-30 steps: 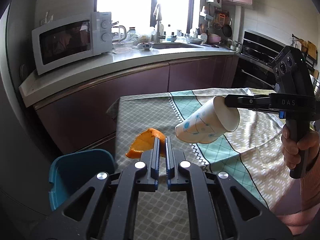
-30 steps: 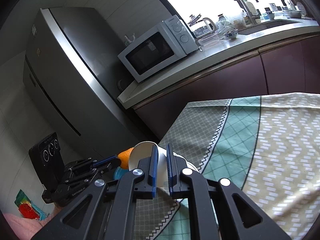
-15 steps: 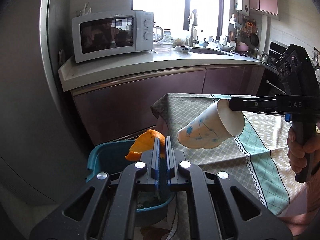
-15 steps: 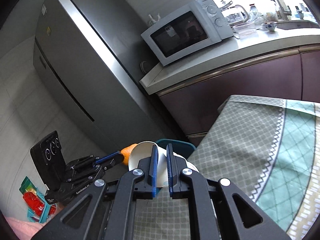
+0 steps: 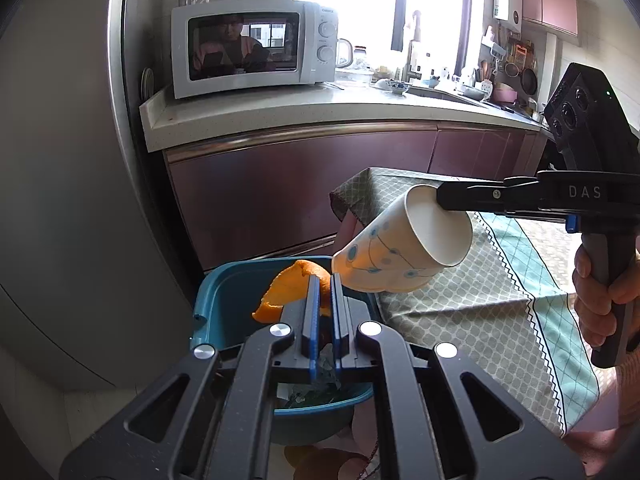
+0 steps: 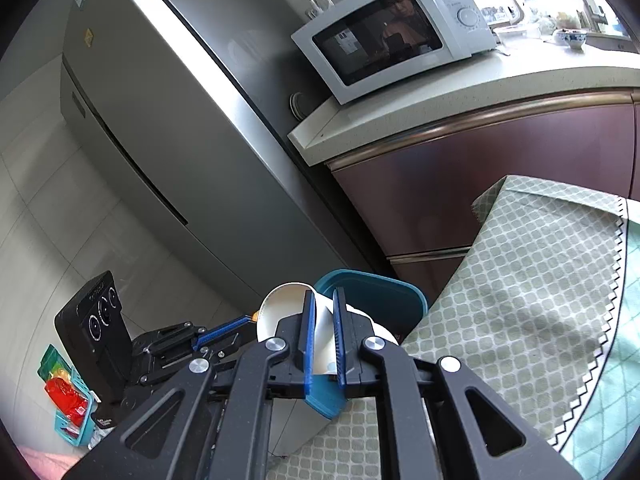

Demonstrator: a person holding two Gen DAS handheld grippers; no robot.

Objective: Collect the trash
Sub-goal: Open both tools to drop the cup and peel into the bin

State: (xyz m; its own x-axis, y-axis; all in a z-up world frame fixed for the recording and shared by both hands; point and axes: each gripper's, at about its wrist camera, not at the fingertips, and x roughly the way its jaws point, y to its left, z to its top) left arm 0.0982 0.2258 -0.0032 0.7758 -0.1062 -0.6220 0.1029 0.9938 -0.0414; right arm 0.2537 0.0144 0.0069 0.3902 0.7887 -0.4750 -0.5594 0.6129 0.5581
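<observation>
My left gripper (image 5: pixel 322 280) is shut on an orange peel (image 5: pixel 286 288) and holds it above a teal trash bin (image 5: pixel 224 292) that stands beside the table. My right gripper (image 6: pixel 321 298) is shut on the rim of a white paper cup (image 6: pixel 286 308) with blue dots. In the left wrist view the cup (image 5: pixel 400 248) hangs tilted, mouth up and to the right, over the bin's right edge. The bin (image 6: pixel 372 292) also shows in the right wrist view, behind the cup. Some scraps lie in the bin's bottom.
A table with a green patterned cloth (image 5: pixel 480 292) lies to the right. A grey fridge (image 6: pixel 160 120) stands left of the bin. A counter (image 5: pixel 320 108) with a white microwave (image 5: pixel 252 46) runs behind. A small basket with red items (image 6: pixel 68 400) sits on the floor.
Both grippers have swung left from over the table to over the teal bin, still holding the peel and the cup. The bin now sits directly below them.
</observation>
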